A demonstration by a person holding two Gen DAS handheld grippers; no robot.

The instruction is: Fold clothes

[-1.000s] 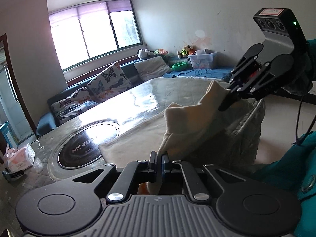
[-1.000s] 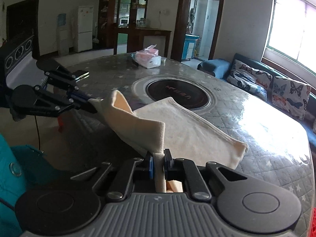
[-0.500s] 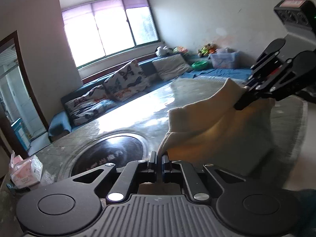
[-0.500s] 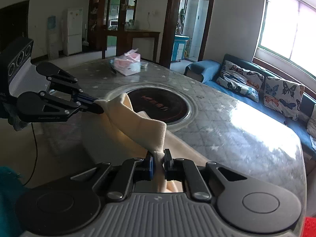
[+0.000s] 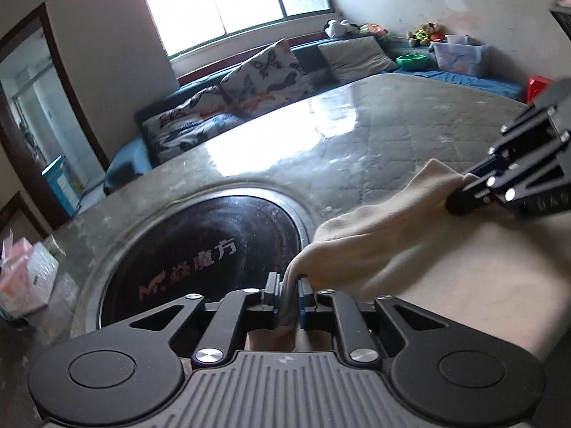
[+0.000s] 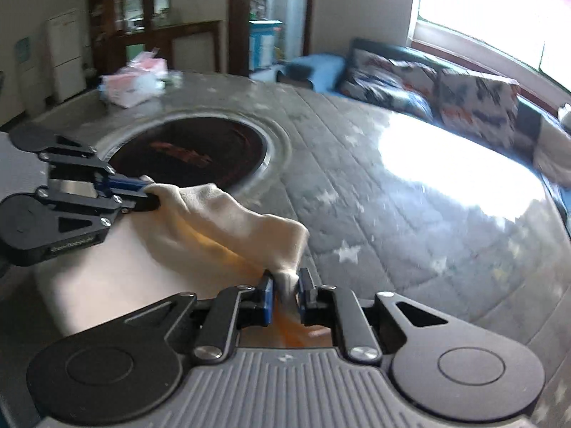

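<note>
A cream garment lies on the quilted table, its near edge carried over onto itself. One corner of that edge stands between the blue pads of my left gripper, whose jaws are opening with a slight gap beside the cloth. The other corner sits in my right gripper, whose jaws are opening too. From the right wrist camera, the left gripper is low at the left, beside the black round hotplate. The right gripper shows at the right of the left wrist view.
The hotplate is sunk into the table just beyond the cloth. A pink tissue pack lies at the table's far end. A sofa with butterfly cushions runs under the window behind the table.
Both grippers have come forward and down over the table, bringing the lifted edge low near the hotplate. Both pairs of jaws now stand slightly wider around the cloth corners.
</note>
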